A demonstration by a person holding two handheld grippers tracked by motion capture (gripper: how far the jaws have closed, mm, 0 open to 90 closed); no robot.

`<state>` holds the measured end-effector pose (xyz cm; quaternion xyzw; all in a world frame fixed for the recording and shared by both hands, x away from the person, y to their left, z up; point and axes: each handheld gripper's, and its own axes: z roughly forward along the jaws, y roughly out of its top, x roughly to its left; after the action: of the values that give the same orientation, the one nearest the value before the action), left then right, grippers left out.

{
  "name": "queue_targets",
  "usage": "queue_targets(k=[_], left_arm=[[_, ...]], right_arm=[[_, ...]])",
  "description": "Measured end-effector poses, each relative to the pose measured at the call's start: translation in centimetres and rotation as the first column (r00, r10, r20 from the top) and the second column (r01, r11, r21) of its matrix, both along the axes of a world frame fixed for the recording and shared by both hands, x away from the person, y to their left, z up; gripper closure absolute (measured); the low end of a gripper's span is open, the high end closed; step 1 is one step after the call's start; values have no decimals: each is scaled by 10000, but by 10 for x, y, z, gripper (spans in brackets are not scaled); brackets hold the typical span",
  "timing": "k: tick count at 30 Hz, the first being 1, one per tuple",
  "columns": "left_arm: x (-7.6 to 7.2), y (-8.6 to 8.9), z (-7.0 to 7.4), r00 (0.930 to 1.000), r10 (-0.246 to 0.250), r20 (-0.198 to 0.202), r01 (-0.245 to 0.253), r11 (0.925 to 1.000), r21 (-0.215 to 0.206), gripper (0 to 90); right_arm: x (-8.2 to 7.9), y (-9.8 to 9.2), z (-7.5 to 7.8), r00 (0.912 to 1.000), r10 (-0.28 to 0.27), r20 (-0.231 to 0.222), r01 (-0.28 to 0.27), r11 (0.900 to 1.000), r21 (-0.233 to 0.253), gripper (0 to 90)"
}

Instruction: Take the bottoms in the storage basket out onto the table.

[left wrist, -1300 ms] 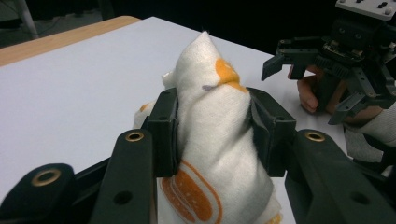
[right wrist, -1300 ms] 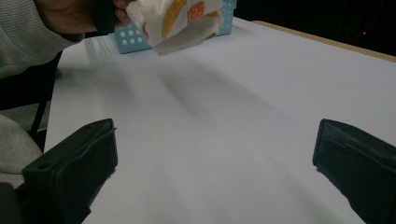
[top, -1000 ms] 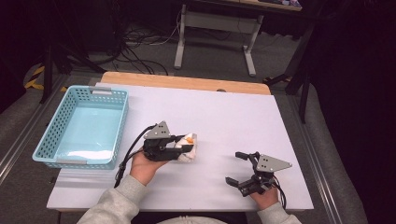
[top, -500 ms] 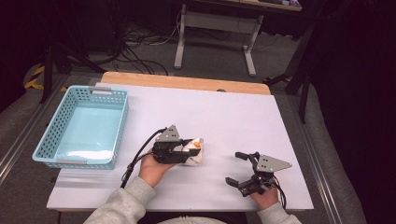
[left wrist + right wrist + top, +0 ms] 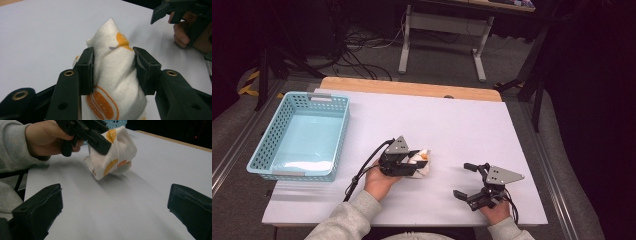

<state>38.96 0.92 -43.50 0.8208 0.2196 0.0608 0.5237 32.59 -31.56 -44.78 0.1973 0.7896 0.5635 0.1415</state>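
A bunched white cloth with orange burger prints (image 5: 421,165) (image 5: 112,72) (image 5: 113,152) rests low over the white table near its middle front. My left gripper (image 5: 414,164) (image 5: 113,68) is shut on it, both jaws pressing into the fabric's sides, and its lower end touches the table. To the right near the front edge, my right gripper (image 5: 466,181) (image 5: 115,212) stands open, jaws wide apart with nothing between them, pointing toward the cloth a short way off.
A light blue plastic basket (image 5: 267,152) stands at the table's left side, with something pale lying flat at its bottom. The white table (image 5: 452,125) has a wooden strip along its far edge. Cables and desk legs lie on the floor beyond.
My left gripper, holding the cloth, has shifted to the right and slightly toward the front. The right gripper has stayed where it was, still open.
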Motion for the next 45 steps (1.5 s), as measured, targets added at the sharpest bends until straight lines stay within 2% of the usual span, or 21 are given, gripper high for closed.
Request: queue_targets(k=[4,7,8,11,15,19,22,34,45], left_arm=[[0,-1,-1,9999,90,78,-92,9998,162,545],[1,-1,-2,9999,167,23,-168,9998,104,496],[2,-1,-2,9997,244,-53,-244,9997,46,462],[4,0,-2,9985,456,-307,-460,9989,-127,285],[5,0,-2,9974,581,-423,-592,9980,-242,127],[5,1,0,9967,748,-314,-759,9965,-345,89],[4,2,2,9974,686,-227,-694,9969,-379,73],[0,3,6,9987,492,-159,-497,9984,-285,67],[-3,8,13,9992,394,56,-391,9981,-470,63]], right_arm=[[0,0,0,10000,-9,6,9,10000,0,6],[0,0,0,10000,-6,6,6,10000,4,6],[0,0,0,10000,-6,7,6,10000,9,6],[0,0,0,10000,-1,1,1,10000,-10,6],[0,0,0,10000,-11,7,11,10000,-10,6],[0,0,0,10000,-19,9,19,10000,-9,6],[0,0,0,10000,-16,8,16,10000,-17,6],[0,0,0,10000,-29,6,29,10000,-23,6],[0,0,0,10000,-19,-16,19,10000,-29,6]])
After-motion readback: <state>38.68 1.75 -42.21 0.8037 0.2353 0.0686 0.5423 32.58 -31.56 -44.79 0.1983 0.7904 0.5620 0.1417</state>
